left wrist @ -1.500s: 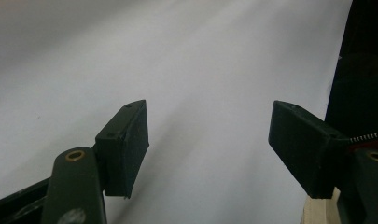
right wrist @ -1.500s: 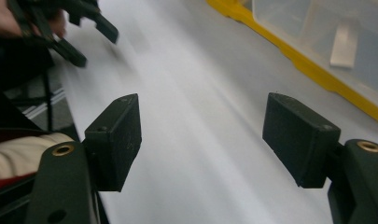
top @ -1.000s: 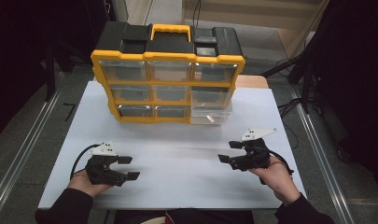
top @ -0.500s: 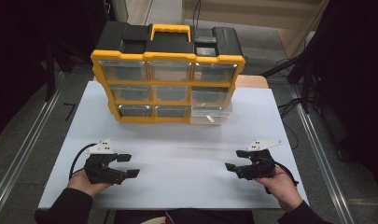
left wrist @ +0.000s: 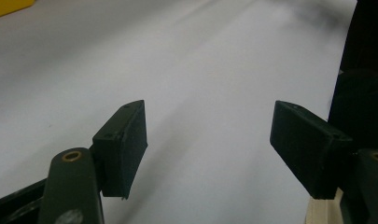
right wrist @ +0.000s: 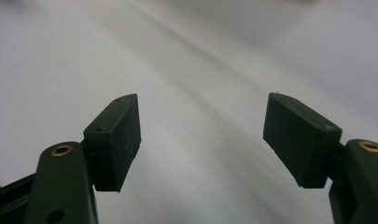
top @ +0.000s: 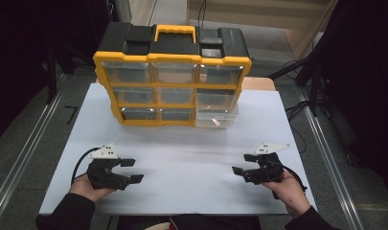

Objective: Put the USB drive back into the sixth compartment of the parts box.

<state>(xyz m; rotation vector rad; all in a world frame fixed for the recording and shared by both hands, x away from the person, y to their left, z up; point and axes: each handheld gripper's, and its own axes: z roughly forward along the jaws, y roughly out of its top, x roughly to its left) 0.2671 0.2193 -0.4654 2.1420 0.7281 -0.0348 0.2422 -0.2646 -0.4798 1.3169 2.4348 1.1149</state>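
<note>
A yellow-framed black organizer case [top: 172,76] with a yellow handle stands upright in the upper middle of the high view, at the far edge of the white tabletop [top: 191,148]. It shows three rows of clear drawers; the lower-right drawer [top: 216,117] juts out from the frame. The left gripper [top: 131,170] sits at lower left, the right gripper [top: 243,164] at lower right, well apart from the case. Both have jaws spread wide, holding nothing, over bare tabletop.

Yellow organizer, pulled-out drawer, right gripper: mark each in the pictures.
yellow organizer [top: 155,86], high view, on its yellow frame.
pulled-out drawer [top: 216,118], high view, on its clear front.
right gripper [top: 243,163], high view, midway between its fingertips.
</note>
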